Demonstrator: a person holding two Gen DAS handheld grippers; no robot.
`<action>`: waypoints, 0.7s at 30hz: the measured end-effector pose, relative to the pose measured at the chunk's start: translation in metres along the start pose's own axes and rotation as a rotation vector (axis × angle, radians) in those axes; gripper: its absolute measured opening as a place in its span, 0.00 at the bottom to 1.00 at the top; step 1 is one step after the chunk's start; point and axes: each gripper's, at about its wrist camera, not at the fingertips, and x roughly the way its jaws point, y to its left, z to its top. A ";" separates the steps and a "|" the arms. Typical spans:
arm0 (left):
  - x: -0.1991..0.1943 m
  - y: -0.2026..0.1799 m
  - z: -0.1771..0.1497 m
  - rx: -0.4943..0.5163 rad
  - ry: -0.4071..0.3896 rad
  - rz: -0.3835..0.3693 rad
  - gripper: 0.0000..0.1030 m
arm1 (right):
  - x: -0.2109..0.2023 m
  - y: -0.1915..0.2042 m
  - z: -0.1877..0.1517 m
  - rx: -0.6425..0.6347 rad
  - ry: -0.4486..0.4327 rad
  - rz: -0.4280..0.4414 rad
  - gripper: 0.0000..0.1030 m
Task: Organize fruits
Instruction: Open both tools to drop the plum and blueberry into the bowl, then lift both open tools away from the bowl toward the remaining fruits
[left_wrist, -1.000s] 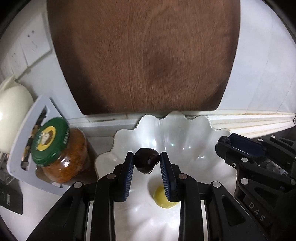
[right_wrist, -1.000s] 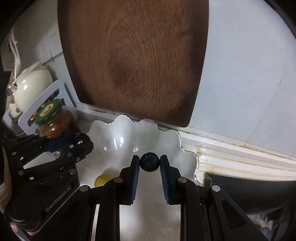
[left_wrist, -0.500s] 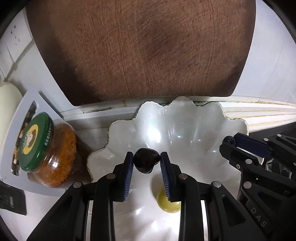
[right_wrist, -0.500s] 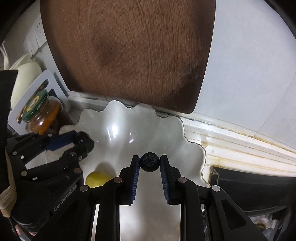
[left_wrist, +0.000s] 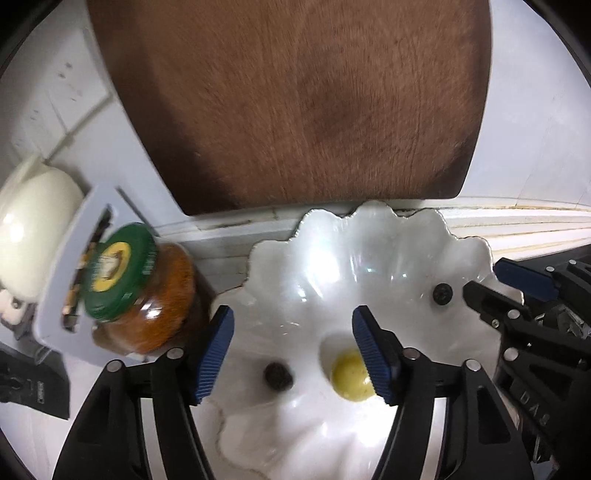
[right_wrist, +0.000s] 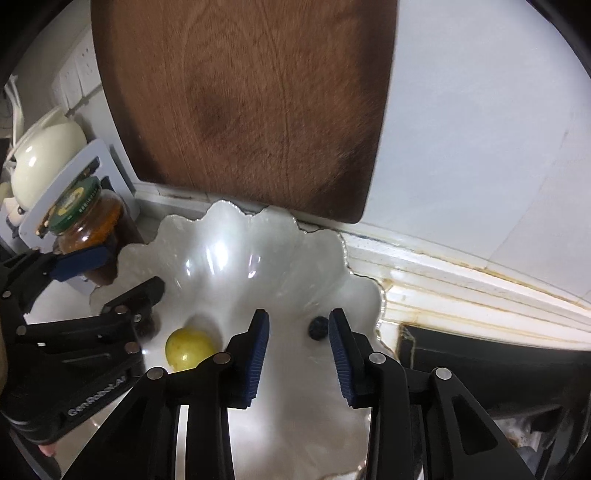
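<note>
White wall (right_wrist: 480, 129); brown wooden board (left_wrist: 295, 110) leaning against it (sockets at left).

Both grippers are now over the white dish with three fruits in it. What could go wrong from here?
The left gripper fingers are opening close beside the yellow fruit; pulling back could knock it. The blueberry lies near the dish rim by the right gripper, so it might roll out. The two grippers are crowded and could bump.
</note>
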 end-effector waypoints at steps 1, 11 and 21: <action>-0.007 0.001 -0.002 0.000 -0.013 0.006 0.67 | -0.006 0.000 -0.002 -0.001 -0.016 -0.006 0.34; -0.070 0.007 -0.022 -0.026 -0.134 0.045 0.78 | -0.071 0.002 -0.021 -0.019 -0.158 -0.010 0.34; -0.134 0.016 -0.053 -0.045 -0.262 0.056 0.82 | -0.125 0.011 -0.047 -0.025 -0.259 0.009 0.34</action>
